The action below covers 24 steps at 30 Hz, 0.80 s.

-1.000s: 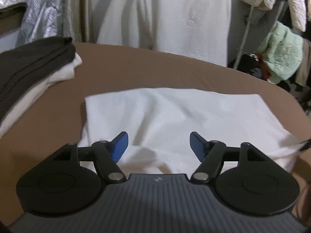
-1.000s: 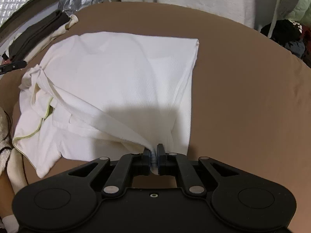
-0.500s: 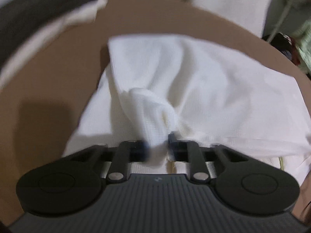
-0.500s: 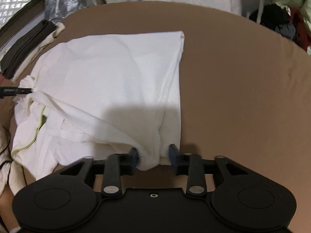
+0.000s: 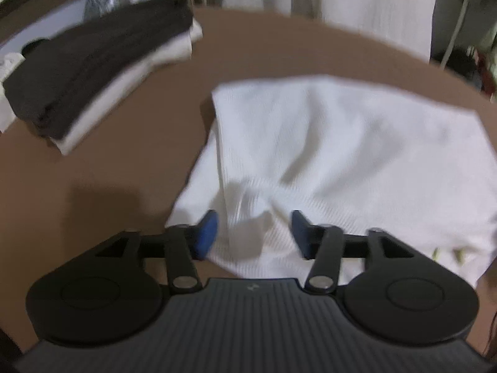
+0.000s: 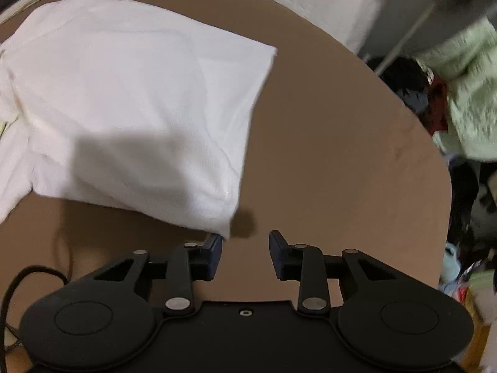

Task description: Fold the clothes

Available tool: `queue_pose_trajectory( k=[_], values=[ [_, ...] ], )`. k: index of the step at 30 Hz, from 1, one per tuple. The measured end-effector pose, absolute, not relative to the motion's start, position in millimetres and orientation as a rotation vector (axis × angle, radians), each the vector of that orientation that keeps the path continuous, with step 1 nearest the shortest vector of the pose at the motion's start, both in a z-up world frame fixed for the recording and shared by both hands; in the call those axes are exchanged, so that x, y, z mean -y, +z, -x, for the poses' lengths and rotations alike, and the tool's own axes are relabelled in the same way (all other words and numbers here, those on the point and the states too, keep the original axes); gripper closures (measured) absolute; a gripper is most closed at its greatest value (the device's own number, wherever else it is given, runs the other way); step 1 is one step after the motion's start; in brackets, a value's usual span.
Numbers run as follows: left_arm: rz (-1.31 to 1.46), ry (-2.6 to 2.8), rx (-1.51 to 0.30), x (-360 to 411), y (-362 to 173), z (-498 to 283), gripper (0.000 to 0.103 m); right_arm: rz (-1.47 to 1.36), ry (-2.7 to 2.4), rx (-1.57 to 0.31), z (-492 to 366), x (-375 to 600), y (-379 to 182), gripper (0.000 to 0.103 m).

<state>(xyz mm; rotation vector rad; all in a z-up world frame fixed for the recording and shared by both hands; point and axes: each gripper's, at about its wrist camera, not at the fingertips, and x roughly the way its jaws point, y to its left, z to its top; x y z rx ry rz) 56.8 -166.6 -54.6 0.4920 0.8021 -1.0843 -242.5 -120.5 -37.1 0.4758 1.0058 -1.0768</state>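
Observation:
A white garment (image 5: pixel 341 143) lies folded on the brown table (image 5: pixel 124 168). My left gripper (image 5: pixel 253 231) hovers over its near edge, jaws opening; a raised ridge of the cloth sits between the blue pads without being pressed. In the right wrist view the same white garment (image 6: pixel 133 102) spreads to the upper left. My right gripper (image 6: pixel 245 248) is opening too; the garment's near corner (image 6: pixel 225 227) lies just by the left pad, and bare table shows between the pads.
A stack of folded clothes (image 5: pixel 90 71), dark on top and cream below, sits at the table's far left. Hanging white cloth (image 5: pixel 357 6) is behind the table. Green and dark clothing (image 6: pixel 466 93) is piled beyond the table's right edge.
Both grippers were shut on bunched white cloth half a second ago and have let it go. The garment now lies flatter, folded over. Both hands pulled back a little.

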Motion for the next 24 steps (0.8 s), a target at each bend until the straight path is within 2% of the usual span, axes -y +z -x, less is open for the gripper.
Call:
queue_pose_trajectory(
  k=[3,5,8,10,12,14,16,20,22,23,24],
  values=[
    [-0.464,-1.144,-0.803,180,-47,-61,0.028,-0.482,-1.018,-0.857,236,111,-19,0.064],
    [-0.469,-1.158,-0.851,200,-53,-69,0.027,-0.606,-0.858,-0.639,227,104,-12,0.064],
    [-0.493,-1.116,-0.922,221,-78,-70,0.027,-0.760,-0.677,-0.498,187,98,-28,0.064],
    [-0.507,-1.095,-0.920,215,-90,-63,0.032,-0.832,-0.618,-0.491,156,98,-48,0.064],
    [-0.535,-1.118,-0.884,206,-96,-57,0.045,-0.929,-0.570,-0.467,134,101,-70,0.060],
    [-0.553,-1.139,-0.868,201,-98,-56,0.054,-1.047,-0.584,-0.443,120,108,-95,0.060],
    [-0.525,-1.158,-0.889,197,-98,-61,0.054,-1.062,-0.662,-0.439,102,107,-111,0.060],
    [-0.423,-1.163,-0.979,195,-105,-80,0.053,-0.744,-0.832,-0.527,57,86,-102,0.059],
    [-0.397,-1.179,-1.005,195,-108,-84,0.053,-0.757,-0.833,-0.495,58,87,-106,0.051],
    [-0.393,-1.191,-1.005,197,-110,-84,0.054,-0.769,-0.832,-0.478,59,88,-108,0.041],
    [-0.390,-1.203,-1.004,199,-112,-85,0.058,-0.781,-0.831,-0.461,60,89,-110,0.040]
  ],
)
